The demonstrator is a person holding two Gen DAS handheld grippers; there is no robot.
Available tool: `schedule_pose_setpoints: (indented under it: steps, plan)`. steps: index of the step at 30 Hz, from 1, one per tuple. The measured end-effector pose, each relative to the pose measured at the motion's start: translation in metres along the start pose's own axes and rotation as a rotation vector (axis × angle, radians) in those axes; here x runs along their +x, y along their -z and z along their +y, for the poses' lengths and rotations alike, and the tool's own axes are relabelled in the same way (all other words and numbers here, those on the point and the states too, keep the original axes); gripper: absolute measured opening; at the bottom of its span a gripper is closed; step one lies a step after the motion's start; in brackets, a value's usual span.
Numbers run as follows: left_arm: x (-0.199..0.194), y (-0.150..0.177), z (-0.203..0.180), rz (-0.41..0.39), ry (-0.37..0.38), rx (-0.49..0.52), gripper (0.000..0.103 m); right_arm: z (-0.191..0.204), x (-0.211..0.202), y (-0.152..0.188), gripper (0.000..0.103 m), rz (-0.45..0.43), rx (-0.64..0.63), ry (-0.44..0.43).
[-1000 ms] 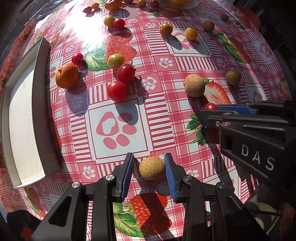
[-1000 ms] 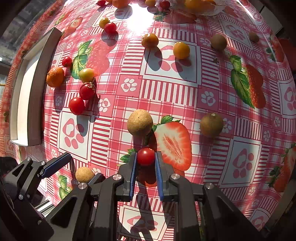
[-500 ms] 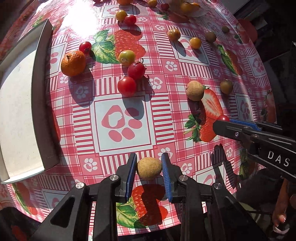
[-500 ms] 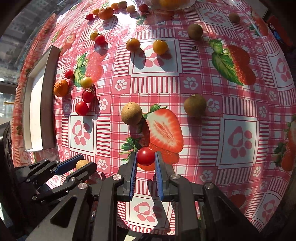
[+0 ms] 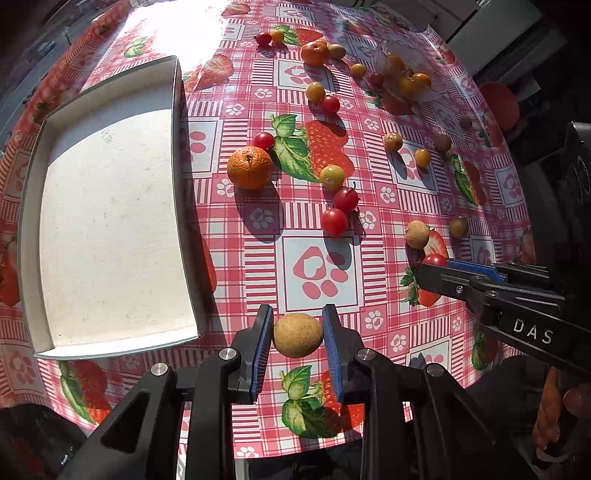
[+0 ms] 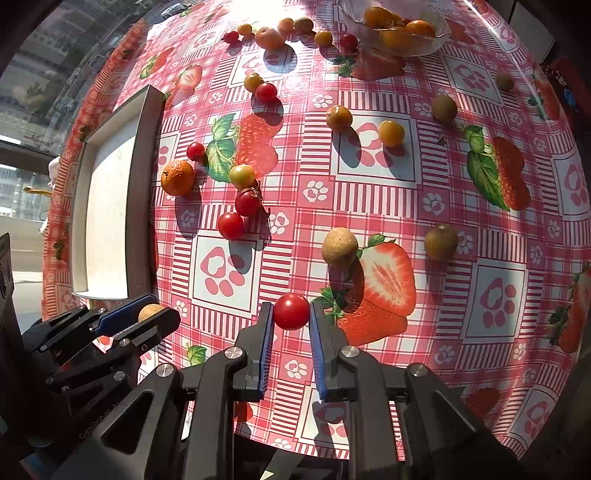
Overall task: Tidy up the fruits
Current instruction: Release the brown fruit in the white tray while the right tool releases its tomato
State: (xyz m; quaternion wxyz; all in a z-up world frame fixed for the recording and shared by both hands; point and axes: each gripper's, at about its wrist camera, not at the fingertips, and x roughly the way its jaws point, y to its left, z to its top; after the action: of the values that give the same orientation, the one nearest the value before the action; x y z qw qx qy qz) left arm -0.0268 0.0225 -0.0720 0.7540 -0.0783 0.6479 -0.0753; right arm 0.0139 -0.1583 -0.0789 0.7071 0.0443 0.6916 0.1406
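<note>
My left gripper [image 5: 297,334] is shut on a tan round longan [image 5: 297,335] and holds it above the table's near edge, just right of the white tray [image 5: 107,225]. It also shows in the right wrist view [image 6: 149,312]. My right gripper [image 6: 291,314] is shut on a red cherry tomato [image 6: 291,311], lifted over the cloth; the tomato also shows in the left wrist view [image 5: 435,260]. Several cherry tomatoes [image 5: 333,221], a mandarin [image 5: 249,167] and longans [image 5: 417,234] lie scattered on the cloth.
A red checked tablecloth [image 5: 317,266] with strawberry prints covers the table. A glass bowl [image 6: 395,27] with orange fruits stands at the far side. A second mandarin [image 5: 314,52] lies at the far side. The table's edge runs close below both grippers.
Both grippers have lifted and drawn back with their fruits. The left gripper has swung towards the tray, which now fills more of its view.
</note>
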Motion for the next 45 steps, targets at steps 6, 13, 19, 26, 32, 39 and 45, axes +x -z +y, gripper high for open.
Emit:
schedule_pose_setpoints:
  steps: [6, 13, 19, 26, 32, 39, 45]
  plan:
    - [-0.014, -0.002, 0.045, -0.049, -0.04, -0.074, 0.029, 0.047, 0.002, -0.013, 0.02, 0.002, -0.09, -0.029]
    - [-0.019, 0.001, 0.106, -0.071, -0.111, -0.177, 0.029, 0.117, 0.018, -0.026, 0.02, 0.02, -0.201, -0.072]
    - [-0.005, 0.007, 0.148, -0.047, -0.166, -0.226, 0.029, 0.169, 0.044, -0.034, 0.02, 0.06, -0.259, -0.097]
    - [0.011, 0.016, 0.166, -0.007, -0.203, -0.209, 0.029, 0.2, 0.081, -0.034, 0.021, 0.131, -0.294, -0.077]
    - [0.02, 0.031, 0.171, 0.038, -0.226, -0.183, 0.029, 0.211, 0.103, -0.016, 0.023, 0.193, -0.318, -0.052]
    - [0.015, 0.047, 0.182, 0.012, -0.268, -0.185, 0.078, 0.215, 0.111, 0.001, 0.024, 0.228, -0.33, -0.032]
    - [0.022, 0.05, 0.189, 0.042, -0.25, -0.196, 0.079, 0.21, 0.095, -0.006, 0.053, 0.199, -0.31, -0.073]
